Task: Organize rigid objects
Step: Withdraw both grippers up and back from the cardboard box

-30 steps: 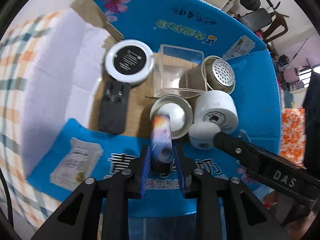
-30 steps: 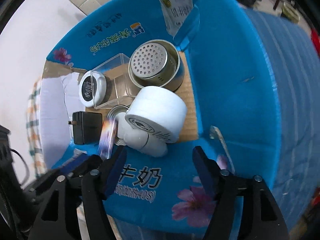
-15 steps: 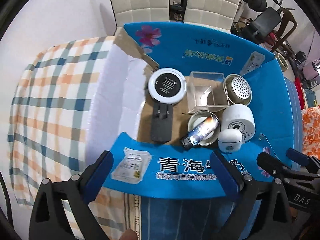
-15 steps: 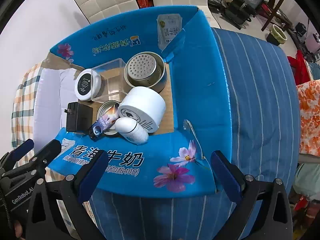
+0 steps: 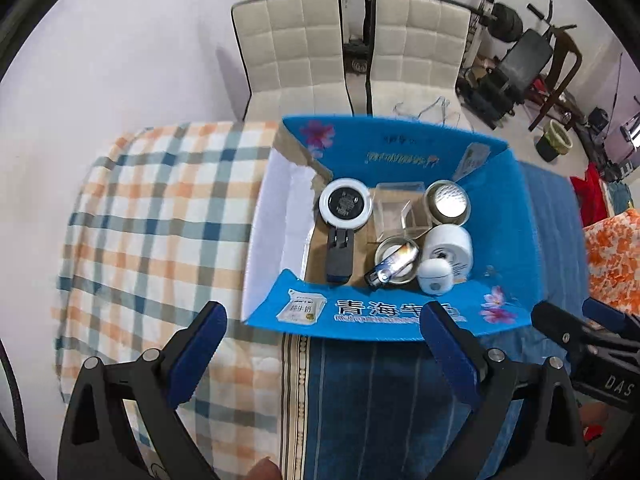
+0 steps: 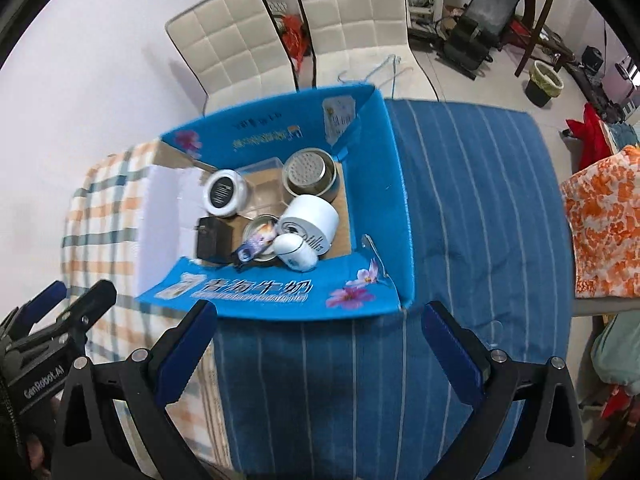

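A blue cardboard box (image 5: pixel 512 216) (image 6: pixel 372 200) stands open on the table with several rigid objects inside. A small printed tube (image 5: pixel 394 264) (image 6: pixel 258 242) lies across a metal tin. Beside it are a white egg-shaped case (image 5: pixel 435 276) (image 6: pixel 294 252), a white cylinder (image 5: pixel 448 244) (image 6: pixel 310 220), a perforated steel cup (image 5: pixel 448 202) (image 6: pixel 308 170), a clear plastic box (image 5: pixel 394 208), a round white-rimmed disc (image 5: pixel 346 202) (image 6: pixel 223 192) and a black adapter (image 5: pixel 339 256) (image 6: pixel 212 238). My left gripper (image 5: pixel 324 344) and right gripper (image 6: pixel 320 340) hang high above the box's near flap, both open and empty.
A plaid cloth (image 5: pixel 160 220) covers the table's left part, a blue striped cloth (image 6: pixel 480 200) the right. Two white padded chairs (image 5: pixel 352 48) stand behind the table. An orange patterned fabric (image 6: pixel 604 232) lies at the right. Exercise gear fills the far right floor.
The left gripper let go of the printed tube, which now lies on the tin. The right gripper opened away from the white egg-shaped case. Both rose well above the box.
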Action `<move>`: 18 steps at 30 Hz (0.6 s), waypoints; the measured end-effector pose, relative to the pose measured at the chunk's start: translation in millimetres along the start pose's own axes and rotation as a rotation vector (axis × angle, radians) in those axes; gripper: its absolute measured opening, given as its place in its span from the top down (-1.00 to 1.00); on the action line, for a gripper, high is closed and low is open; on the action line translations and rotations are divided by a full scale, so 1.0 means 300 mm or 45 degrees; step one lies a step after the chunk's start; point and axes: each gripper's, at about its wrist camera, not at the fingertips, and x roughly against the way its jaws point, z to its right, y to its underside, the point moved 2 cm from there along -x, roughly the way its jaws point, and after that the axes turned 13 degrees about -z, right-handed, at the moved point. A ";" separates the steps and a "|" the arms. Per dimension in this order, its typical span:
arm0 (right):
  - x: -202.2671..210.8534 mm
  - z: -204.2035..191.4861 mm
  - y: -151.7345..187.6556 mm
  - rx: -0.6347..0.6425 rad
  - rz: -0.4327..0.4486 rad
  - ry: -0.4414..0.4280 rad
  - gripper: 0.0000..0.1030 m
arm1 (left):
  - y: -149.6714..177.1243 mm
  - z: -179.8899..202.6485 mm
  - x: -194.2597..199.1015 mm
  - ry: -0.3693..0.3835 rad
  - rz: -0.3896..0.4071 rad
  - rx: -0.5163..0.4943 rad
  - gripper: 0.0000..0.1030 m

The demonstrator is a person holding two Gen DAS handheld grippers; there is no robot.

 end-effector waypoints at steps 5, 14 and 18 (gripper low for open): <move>0.186 -0.003 0.094 0.016 0.054 -0.043 -1.00 | 0.050 0.009 0.164 0.026 0.062 -0.012 -0.93; 0.421 -0.005 0.250 0.056 0.122 -0.056 -1.00 | 0.154 0.015 0.366 0.059 0.141 -0.008 -0.93; 0.481 -0.010 0.289 0.075 0.151 -0.055 -1.00 | 0.184 0.017 0.414 0.053 0.169 0.002 -0.93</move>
